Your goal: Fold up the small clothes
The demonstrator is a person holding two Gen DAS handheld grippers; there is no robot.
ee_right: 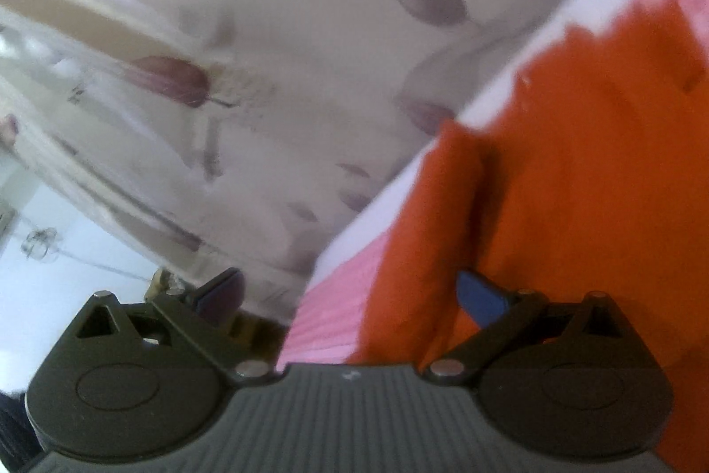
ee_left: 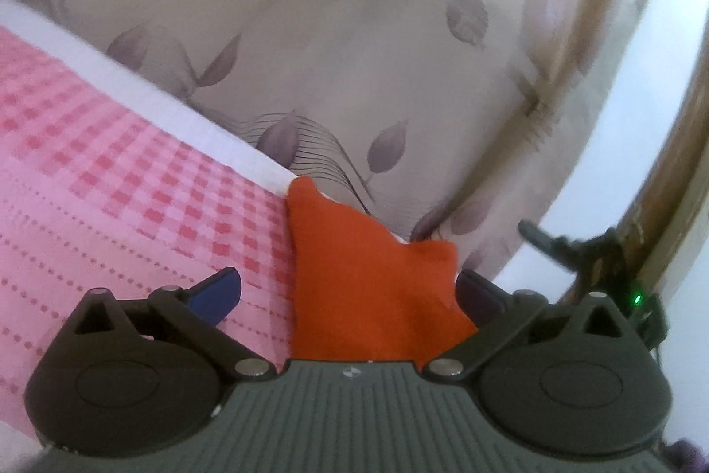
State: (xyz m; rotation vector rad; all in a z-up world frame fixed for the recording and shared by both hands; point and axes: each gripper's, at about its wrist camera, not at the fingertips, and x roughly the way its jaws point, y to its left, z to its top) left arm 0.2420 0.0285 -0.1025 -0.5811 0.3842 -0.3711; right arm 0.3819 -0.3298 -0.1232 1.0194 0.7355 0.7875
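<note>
An orange garment lies on the pink checked cloth at the bed's edge. My left gripper is open, its blue fingertips standing wide on either side of the garment's near corner. In the right wrist view the orange garment fills the right side, with a raised fold between the fingers. My right gripper is open, one fingertip over the orange fabric, the other off the bed edge. The view is blurred.
A beige mattress with purple leaf print stands beyond the bed's white edge. A wooden frame and white floor lie at right. The other gripper shows at the right of the left wrist view.
</note>
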